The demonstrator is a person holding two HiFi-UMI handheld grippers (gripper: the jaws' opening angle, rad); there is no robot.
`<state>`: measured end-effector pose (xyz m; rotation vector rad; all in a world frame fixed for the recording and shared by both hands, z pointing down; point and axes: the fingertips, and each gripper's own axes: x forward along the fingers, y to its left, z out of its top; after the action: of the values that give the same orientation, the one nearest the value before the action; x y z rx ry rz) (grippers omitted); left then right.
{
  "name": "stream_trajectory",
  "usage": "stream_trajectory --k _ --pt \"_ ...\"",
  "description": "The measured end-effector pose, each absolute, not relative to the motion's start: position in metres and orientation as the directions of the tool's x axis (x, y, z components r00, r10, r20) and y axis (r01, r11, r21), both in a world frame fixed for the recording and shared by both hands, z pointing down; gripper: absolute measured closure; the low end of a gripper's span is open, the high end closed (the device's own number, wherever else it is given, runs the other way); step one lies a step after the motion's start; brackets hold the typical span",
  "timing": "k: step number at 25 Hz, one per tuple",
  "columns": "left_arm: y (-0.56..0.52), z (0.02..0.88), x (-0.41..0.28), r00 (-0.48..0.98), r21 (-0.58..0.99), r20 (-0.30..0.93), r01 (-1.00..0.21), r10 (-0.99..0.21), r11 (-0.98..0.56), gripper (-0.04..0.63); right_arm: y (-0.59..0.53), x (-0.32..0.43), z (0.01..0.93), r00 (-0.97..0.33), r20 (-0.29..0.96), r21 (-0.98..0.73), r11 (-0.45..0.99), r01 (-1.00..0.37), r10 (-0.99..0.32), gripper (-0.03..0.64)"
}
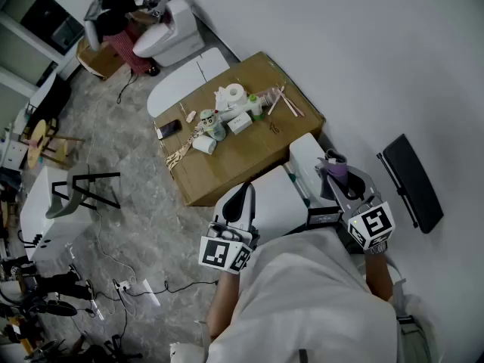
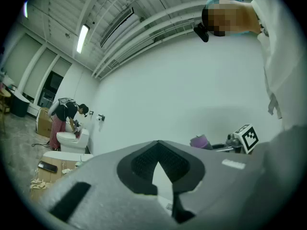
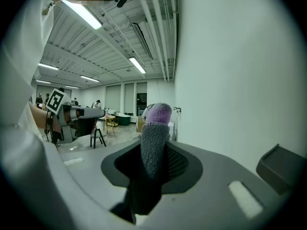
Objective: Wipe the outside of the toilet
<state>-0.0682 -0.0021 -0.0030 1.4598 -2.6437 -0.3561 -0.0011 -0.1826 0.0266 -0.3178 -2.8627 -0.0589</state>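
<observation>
Our right gripper [image 3: 156,128] has its fingers clamped on a purple-grey cloth [image 3: 153,152], which sticks up past the fingertips. In the head view it sits centre right, over the tank end of the toilet [image 1: 278,199], close to the white wall.

Our left gripper [image 2: 159,152] has its fingers together at the tips, with nothing between them. The head view puts it at lower centre, over the left side of the toilet lid. We can't tell whether either gripper touches the porcelain.

The toilet is white, just below centre frame, with its tank toward the wall. Just beyond it, a cardboard surface [image 1: 249,153] carries a toilet paper roll [image 1: 235,93], a phone [image 1: 169,129] and small clutter.

Upper left of the frame shows a second toilet [image 1: 172,40] with another person [image 1: 117,10] bent over it. A black panel [image 1: 412,181] is on the wall at the right of the frame.
</observation>
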Motion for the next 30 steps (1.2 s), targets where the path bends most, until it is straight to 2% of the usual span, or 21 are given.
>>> stream_trajectory --k 20,30 --pt "0.005 -0.001 -0.061 -0.535 0.257 -0.029 -0.820 -0.844 0.511 0.591 -0.182 0.002 0.029 -0.938 0.280 0.054 0.972 0.227 0.203 0.509" --pt "-0.005 -0.010 -0.055 -0.484 0.238 -0.032 -0.853 -0.874 0.464 0.591 -0.186 0.006 0.018 -0.949 0.266 0.065 0.979 0.195 0.171 0.509"
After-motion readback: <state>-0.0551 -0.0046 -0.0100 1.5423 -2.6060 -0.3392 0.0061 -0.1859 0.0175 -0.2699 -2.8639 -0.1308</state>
